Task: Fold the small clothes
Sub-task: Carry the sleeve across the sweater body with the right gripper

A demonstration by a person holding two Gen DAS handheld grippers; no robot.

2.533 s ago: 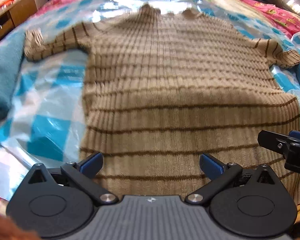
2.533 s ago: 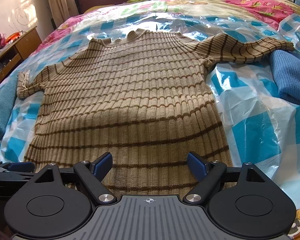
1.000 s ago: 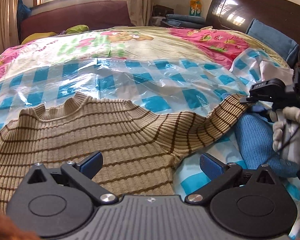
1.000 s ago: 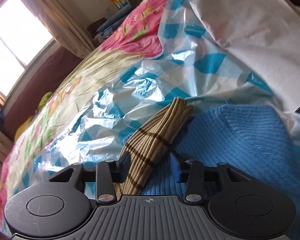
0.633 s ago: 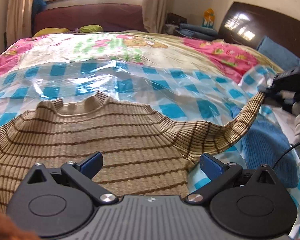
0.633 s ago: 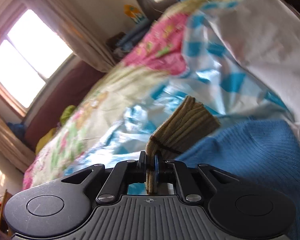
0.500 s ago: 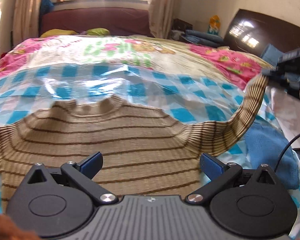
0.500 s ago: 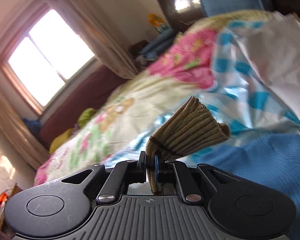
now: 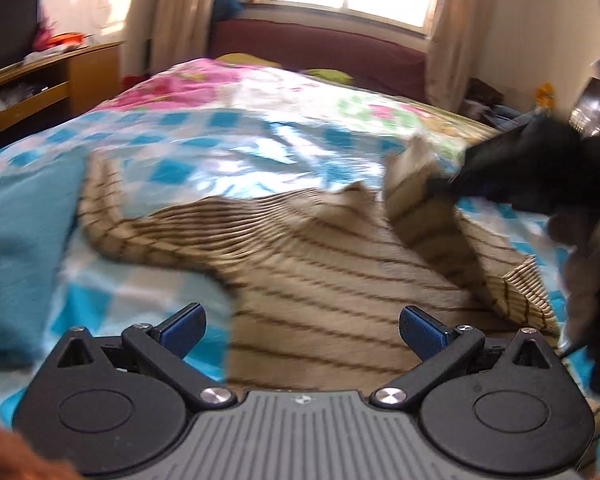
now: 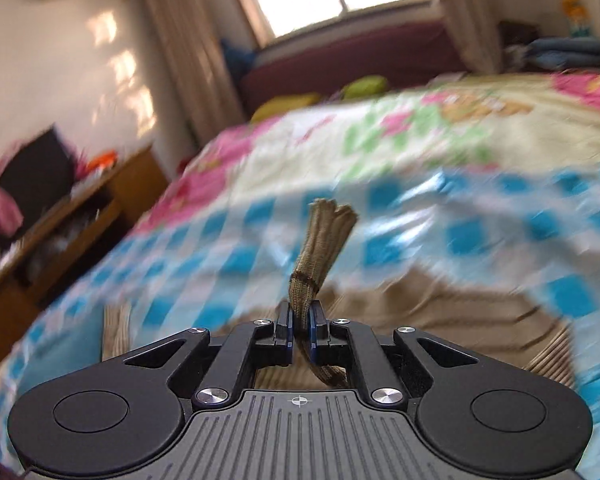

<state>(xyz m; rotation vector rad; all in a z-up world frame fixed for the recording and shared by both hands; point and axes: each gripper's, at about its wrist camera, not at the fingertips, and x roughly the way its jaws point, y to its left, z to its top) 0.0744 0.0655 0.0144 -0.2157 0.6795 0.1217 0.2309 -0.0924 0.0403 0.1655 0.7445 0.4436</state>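
A tan ribbed sweater with thin brown stripes (image 9: 320,280) lies on a blue-checked plastic sheet (image 9: 204,160) on the bed. My right gripper (image 10: 300,330) is shut on the cuff of the sweater's right sleeve (image 10: 320,248), which sticks up between the fingers. In the left wrist view the right gripper (image 9: 444,184) holds that sleeve (image 9: 432,220) lifted and folded over the sweater's body. My left gripper (image 9: 302,324) is open and empty, low over the sweater's left side. The other sleeve (image 9: 108,224) lies flat at the left.
A teal garment (image 9: 24,248) lies on the bed at the left. A wooden cabinet (image 9: 44,92) stands left of the bed. A dark red couch (image 9: 320,48) sits under the window beyond. The floral bedspread (image 10: 420,132) covers the far half.
My right gripper has carried the pinched sleeve leftward, up and over the sweater's body. My left gripper has swung left, so the left sleeve and teal garment now show.
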